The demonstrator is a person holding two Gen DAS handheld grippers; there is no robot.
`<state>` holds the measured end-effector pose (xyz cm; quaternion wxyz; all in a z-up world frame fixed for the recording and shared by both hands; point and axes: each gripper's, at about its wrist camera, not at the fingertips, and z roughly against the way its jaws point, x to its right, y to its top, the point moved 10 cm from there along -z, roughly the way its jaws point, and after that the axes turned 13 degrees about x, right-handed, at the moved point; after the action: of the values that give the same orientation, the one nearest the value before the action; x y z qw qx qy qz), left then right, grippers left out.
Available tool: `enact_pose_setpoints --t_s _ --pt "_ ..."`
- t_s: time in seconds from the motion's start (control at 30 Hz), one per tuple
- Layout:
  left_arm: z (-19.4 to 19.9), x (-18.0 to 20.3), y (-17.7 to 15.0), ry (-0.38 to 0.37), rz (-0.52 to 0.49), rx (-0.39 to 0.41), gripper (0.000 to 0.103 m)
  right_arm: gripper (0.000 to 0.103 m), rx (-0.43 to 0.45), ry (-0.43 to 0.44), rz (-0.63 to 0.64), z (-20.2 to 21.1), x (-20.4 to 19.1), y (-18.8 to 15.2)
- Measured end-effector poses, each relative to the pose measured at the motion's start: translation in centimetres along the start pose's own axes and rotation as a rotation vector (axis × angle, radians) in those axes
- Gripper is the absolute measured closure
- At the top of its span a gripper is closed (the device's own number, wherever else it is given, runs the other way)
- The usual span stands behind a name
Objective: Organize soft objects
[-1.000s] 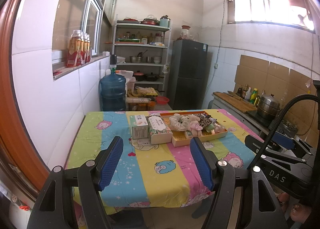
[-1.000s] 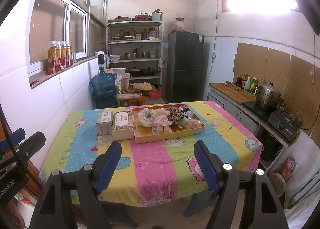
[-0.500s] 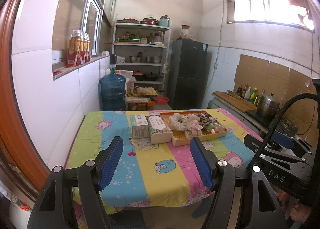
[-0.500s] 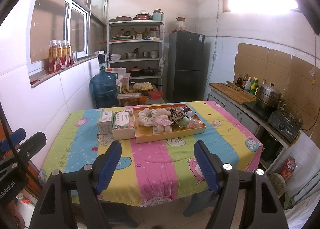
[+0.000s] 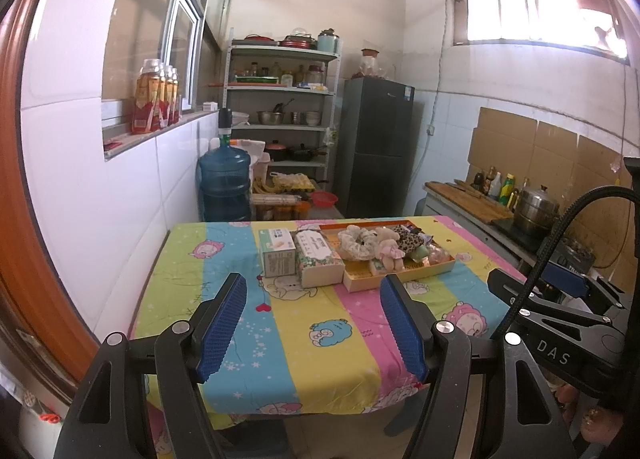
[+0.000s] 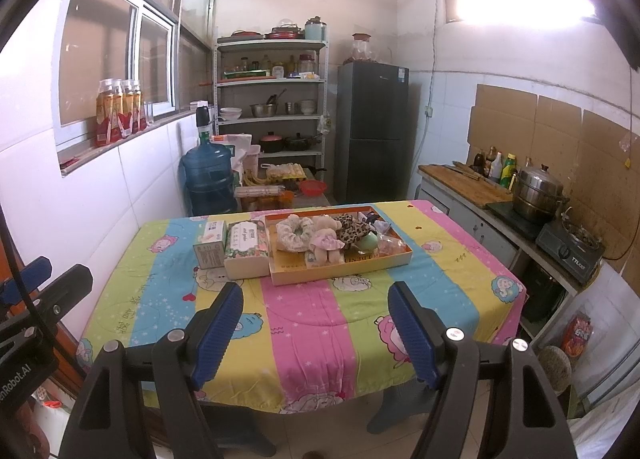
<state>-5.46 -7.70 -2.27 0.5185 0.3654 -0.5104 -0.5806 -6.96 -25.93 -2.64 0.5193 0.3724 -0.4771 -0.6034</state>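
- Already heaped in orange tray point(image 6: 340, 269) toward table's point(image 6: 312, 323) far edge: soft objects point(image 6: 320, 235).
- Left gripper point(image 5: 314, 323), right gripper point(image 6: 316, 329): jaws wide, empty, off near edge.
- Fits sorted or awaiting sorting.

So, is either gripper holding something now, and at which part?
Nothing is held. The left gripper and the right gripper are both open and empty, short of the tray of soft things.
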Motion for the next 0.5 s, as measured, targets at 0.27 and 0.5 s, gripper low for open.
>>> enact_pose_setpoints --t_s 0.27,0.5 --pt "0.02 0.01 -0.06 0.0 0.002 -0.001 0.032 0.028 -0.001 0.001 0.0 -0.05 0.14 0.03" --pt "0.02 0.04 -0.05 -0.001 0.001 -0.001 0.032 0.028 -0.001 0.001 0.0 -0.07 0.2 0.05"
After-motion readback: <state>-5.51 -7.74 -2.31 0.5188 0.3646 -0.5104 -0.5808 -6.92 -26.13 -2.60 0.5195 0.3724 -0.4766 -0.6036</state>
